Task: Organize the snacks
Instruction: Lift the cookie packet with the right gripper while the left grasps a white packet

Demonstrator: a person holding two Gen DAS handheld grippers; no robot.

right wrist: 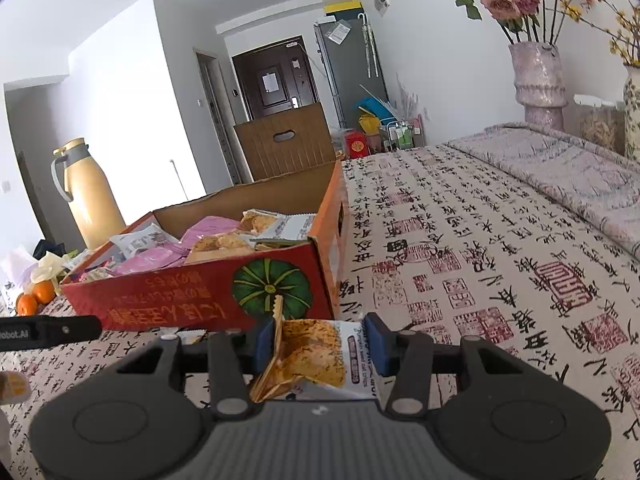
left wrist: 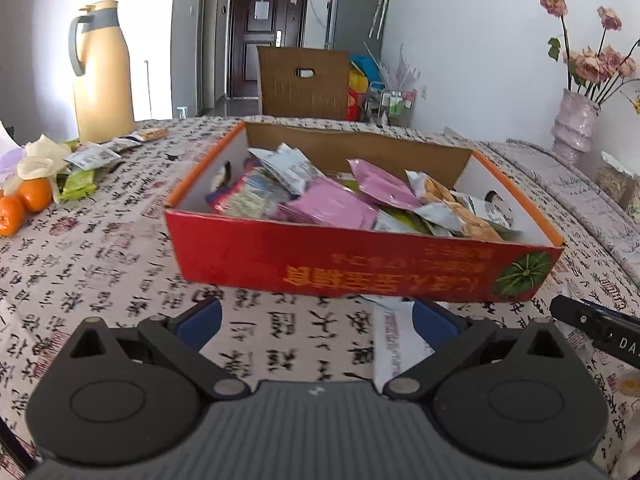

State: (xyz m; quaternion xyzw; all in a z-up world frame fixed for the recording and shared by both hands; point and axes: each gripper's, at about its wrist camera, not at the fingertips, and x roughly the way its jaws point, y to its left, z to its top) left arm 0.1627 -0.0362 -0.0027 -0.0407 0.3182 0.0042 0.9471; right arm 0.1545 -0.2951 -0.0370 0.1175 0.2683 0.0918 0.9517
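A red cardboard box point(left wrist: 360, 264) with an orange rim stands on the table, filled with several snack packets point(left wrist: 332, 200), pink, white and orange. My left gripper point(left wrist: 316, 320) is open in front of the box's near wall; a white packet point(left wrist: 394, 340) lies on the cloth by its right finger. The box also shows in the right wrist view point(right wrist: 180, 300). My right gripper point(right wrist: 320, 344) is shut on an orange-and-white cracker packet point(right wrist: 312, 356), crumpled between the blue pads, just before the box's right corner.
The table wears a calligraphy-print cloth point(right wrist: 480, 260). At the left lie loose packets point(left wrist: 92, 156), oranges point(left wrist: 24, 200) and a yellow thermos jug point(left wrist: 102, 72). A pink vase with dried roses point(right wrist: 540, 80) stands at the right. A brown chair back point(left wrist: 304, 80) is behind the table.
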